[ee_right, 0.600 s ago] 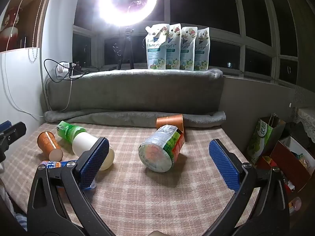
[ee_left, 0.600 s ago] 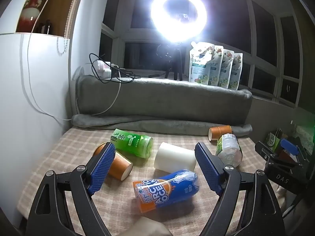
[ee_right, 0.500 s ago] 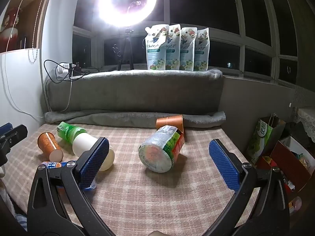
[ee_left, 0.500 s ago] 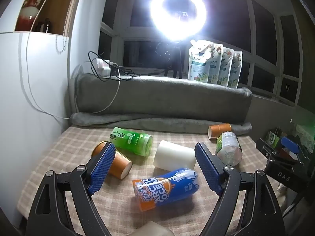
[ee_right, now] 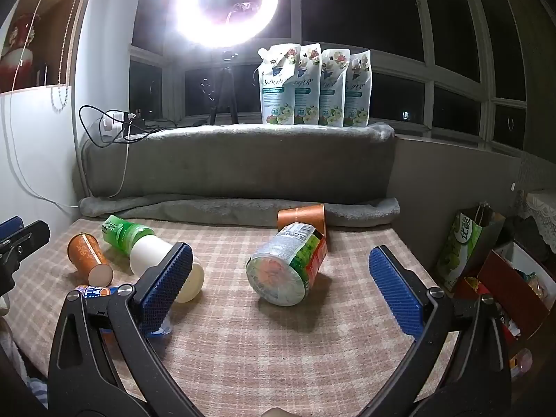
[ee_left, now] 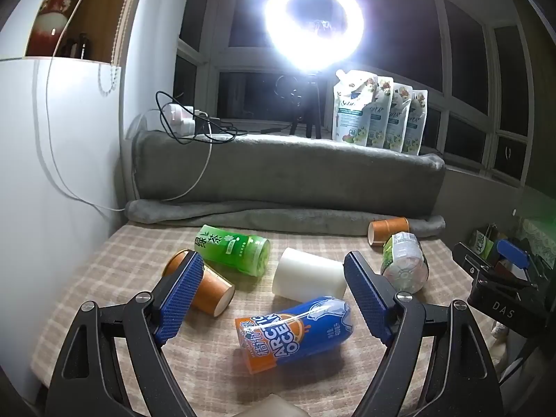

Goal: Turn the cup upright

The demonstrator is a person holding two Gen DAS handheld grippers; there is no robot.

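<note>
Several cups lie on their sides on a checked cloth point(ee_left: 215, 365). In the left wrist view: a blue and orange cup point(ee_left: 295, 333), a white cup point(ee_left: 309, 274), a green cup point(ee_left: 232, 248), an orange cup point(ee_left: 208, 288) partly behind the left finger, a clear green-labelled cup point(ee_left: 405, 267) and a far orange cup point(ee_left: 387, 229). My left gripper point(ee_left: 272, 293) is open and empty above the blue cup. In the right wrist view my right gripper point(ee_right: 281, 288) is open and empty, with the clear cup point(ee_right: 286, 269) between its fingers' line of sight.
A grey rolled blanket point(ee_right: 239, 208) and padded ledge point(ee_left: 288, 170) bound the far side. Refill pouches point(ee_right: 314, 85), a ring light point(ee_left: 314, 29) and a power strip with cables point(ee_left: 184, 118) sit on the ledge. Bags and boxes point(ee_right: 493, 260) stand right of the table.
The left wrist view has shifted slightly, with the cups sitting a little higher and left in frame. The right gripper has barely moved. Both stay open.
</note>
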